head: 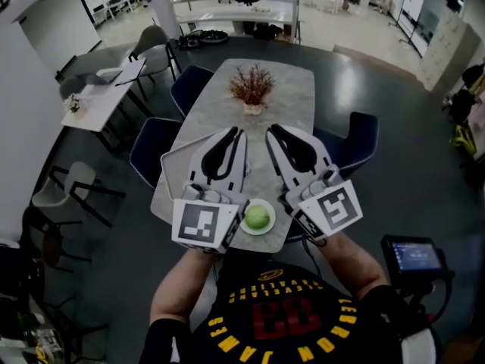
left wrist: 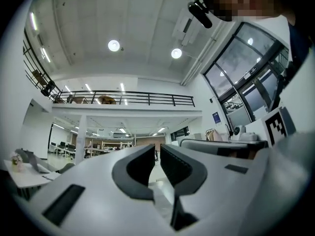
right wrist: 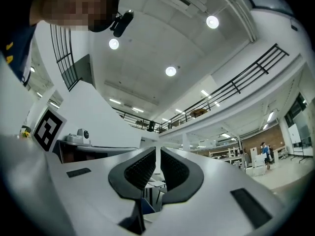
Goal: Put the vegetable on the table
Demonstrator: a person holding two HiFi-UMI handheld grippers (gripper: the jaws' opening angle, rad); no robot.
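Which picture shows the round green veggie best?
The head view: the green vegetable lies on a white plate at the table's near edge. Both gripper views point up at the ceiling and show none of it.

Top (head: 276, 321) black – yellow lettering in ring, red block print at centre. Sleeve (head: 161, 338) black.

Left gripper (head: 239, 132): white moulded shell, jaws lined black, curved outline. Rear cube (head: 201, 224) white, black square marker on face.

Right gripper (head: 271, 130): same white shell, same black-lined jaws – inner faces finely ribbed in right gripper view. Its cube (head: 333, 207) white, black square marker. Dark rectangular recesses on both shells in gripper views.
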